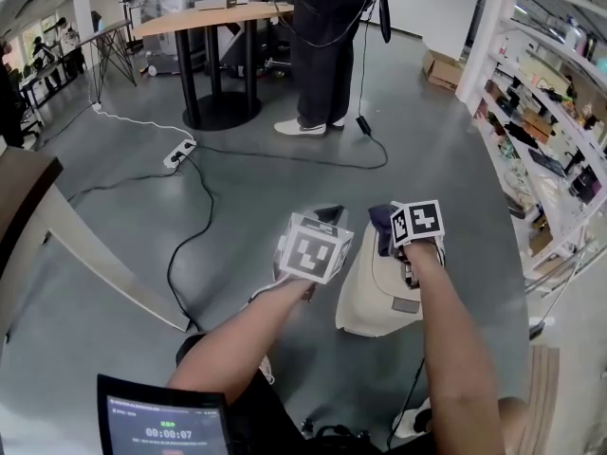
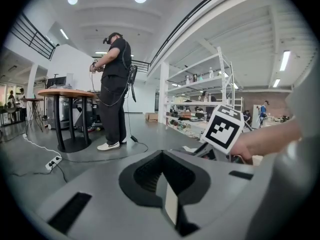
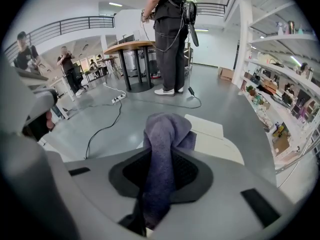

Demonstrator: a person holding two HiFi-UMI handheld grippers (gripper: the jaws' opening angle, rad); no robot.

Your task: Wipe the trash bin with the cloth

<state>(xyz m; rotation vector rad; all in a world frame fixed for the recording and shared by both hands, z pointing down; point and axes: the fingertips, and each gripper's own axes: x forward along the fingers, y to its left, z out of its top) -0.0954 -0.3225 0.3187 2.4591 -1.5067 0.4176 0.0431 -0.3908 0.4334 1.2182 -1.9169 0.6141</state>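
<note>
While the right gripper [image 3: 160, 156] squeezes the cloth [image 3: 165, 134] tight between its jaws, the left gripper [image 2: 163, 154] is pressed shut with nothing in it. The cloth is purple-grey. It sticks out past the tips of the jaws in a soft lump. It hangs over the far edge of the trash bin [image 1: 375, 301], but I cannot tell if it touches the bin.

The trash bin is cream and stands on the grey floor [image 1: 114, 282], close in front of the person who holds the grippers. It is nearer the side of the floor where the shelves [image 1: 550, 112] stand. The left gripper is in the air just beside the bin, on its left, and does not touch it.

Black cables [image 1: 190, 245] lie across the floor, and a white power strip [image 1: 178, 153] lies near them. At the far side of the floor, a person in dark clothes [image 1: 322, 45] stands next to a round table [image 1: 213, 17].
</note>
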